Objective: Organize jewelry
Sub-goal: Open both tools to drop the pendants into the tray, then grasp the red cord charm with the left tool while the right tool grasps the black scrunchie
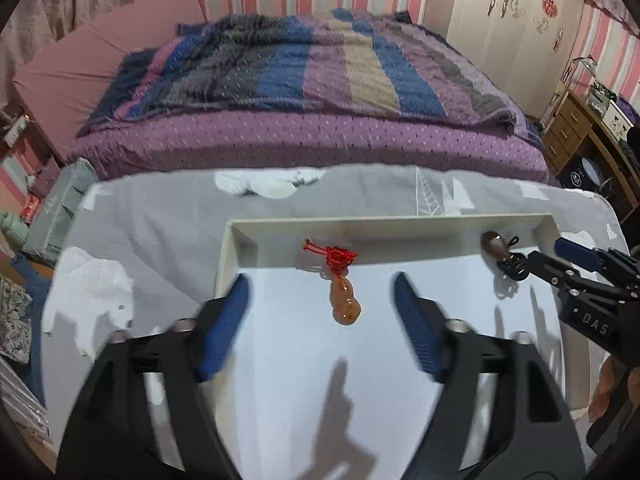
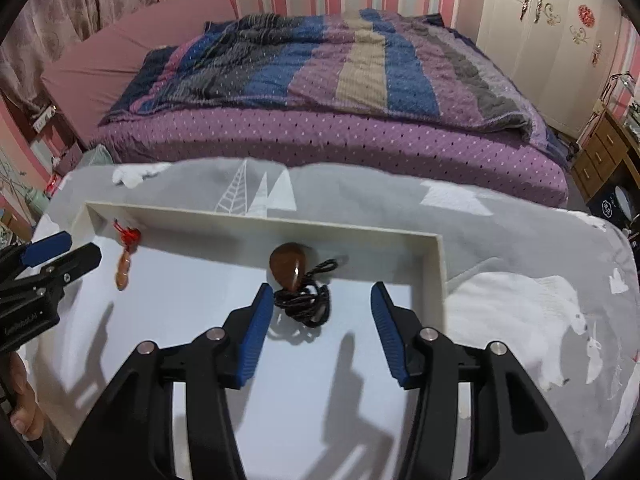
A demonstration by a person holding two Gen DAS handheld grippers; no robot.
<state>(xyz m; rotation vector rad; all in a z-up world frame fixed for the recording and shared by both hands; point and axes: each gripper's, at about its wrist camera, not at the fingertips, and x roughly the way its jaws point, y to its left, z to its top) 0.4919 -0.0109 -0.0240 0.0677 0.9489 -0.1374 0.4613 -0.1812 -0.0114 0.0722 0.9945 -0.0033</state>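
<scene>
A white tray (image 1: 236, 240) lies on a grey cloth. In it lies an orange gourd pendant (image 1: 346, 307) on a red cord, between the open fingers of my left gripper (image 1: 320, 284), which hovers just short of it. At the tray's right lies a brown teardrop pendant (image 2: 289, 266) on a coiled black cord (image 2: 306, 303). My right gripper (image 2: 318, 294) is open, with its fingers on either side of the black cord. The orange pendant (image 2: 123, 270) and the left gripper (image 2: 60, 252) also show in the right wrist view, and the right gripper (image 1: 550, 252) in the left wrist view.
The tray (image 2: 436, 256) sits on a grey cloth (image 2: 500, 240) with white bear and tree prints. A bed with a purple and blue striped blanket (image 1: 304, 80) lies behind. A wooden drawer unit (image 1: 568, 128) stands at the right.
</scene>
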